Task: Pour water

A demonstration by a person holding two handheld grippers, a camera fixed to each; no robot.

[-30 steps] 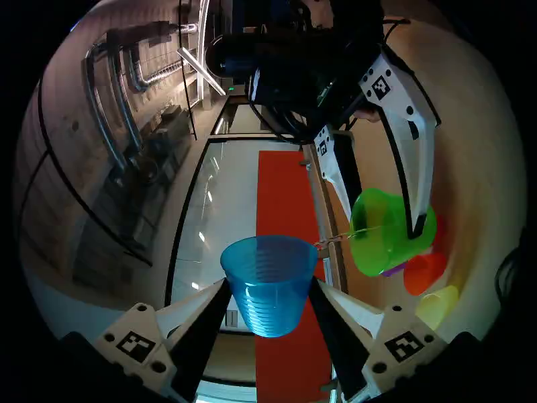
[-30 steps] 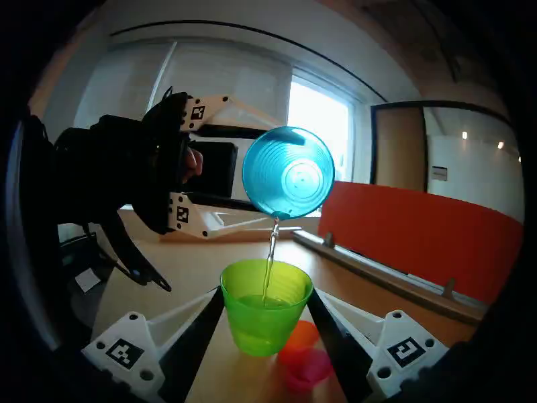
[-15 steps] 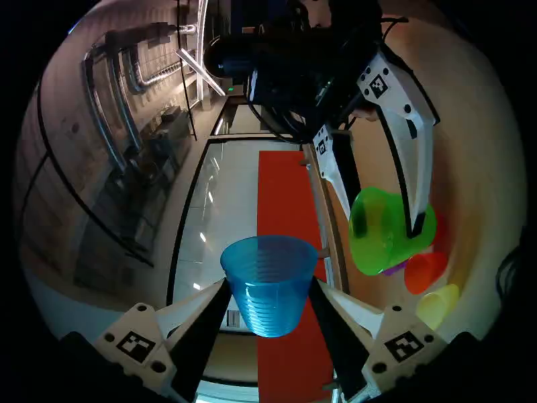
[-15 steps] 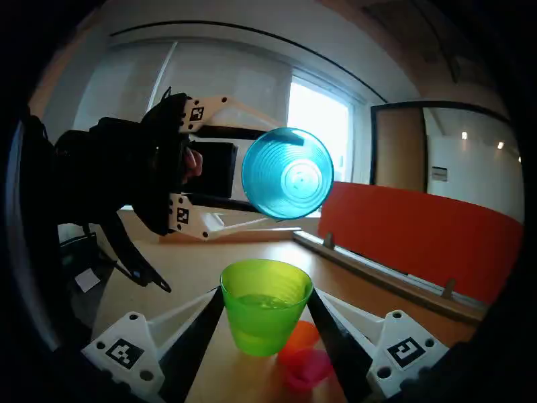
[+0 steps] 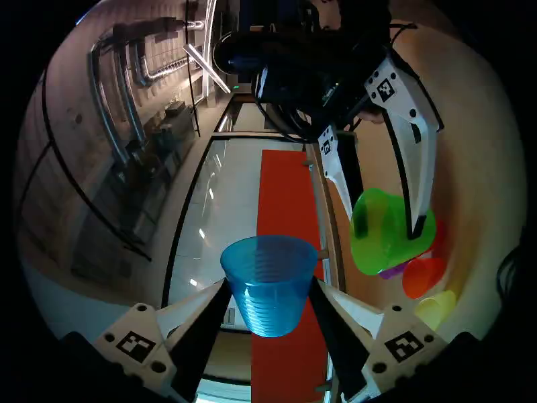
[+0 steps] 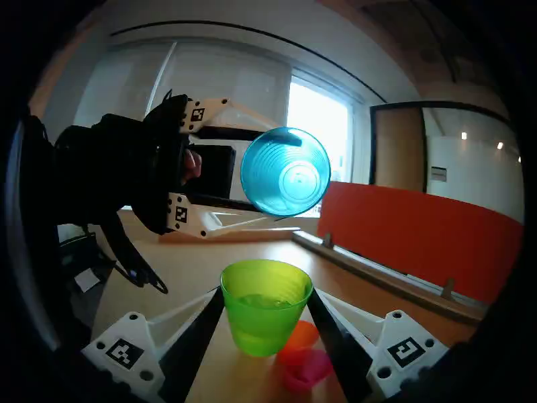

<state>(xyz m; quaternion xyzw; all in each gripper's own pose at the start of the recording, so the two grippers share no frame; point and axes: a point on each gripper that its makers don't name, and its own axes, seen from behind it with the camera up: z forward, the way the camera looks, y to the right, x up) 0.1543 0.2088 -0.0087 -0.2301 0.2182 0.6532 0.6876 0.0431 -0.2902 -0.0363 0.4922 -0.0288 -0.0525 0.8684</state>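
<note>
Though tipped, blue cup (image 6: 285, 172) clear overhead

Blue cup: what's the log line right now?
left gripper: shut on blue cup, tipped sideways | right gripper: shut on green cup, upright | water in green cup | no stream

Between the white, black-padded fingers (image 5: 194, 322) of the left gripper (image 5: 268, 282) sits a translucent blue cup (image 5: 270, 305) with fine ridged rings. Between the fingers of the right gripper (image 6: 266, 293) is a translucent green cup (image 6: 266, 326). Just past them, an orange cup (image 6: 306, 332) and a pink cup (image 6: 305, 369) stand on the pale wood table (image 6: 188, 269).
</note>
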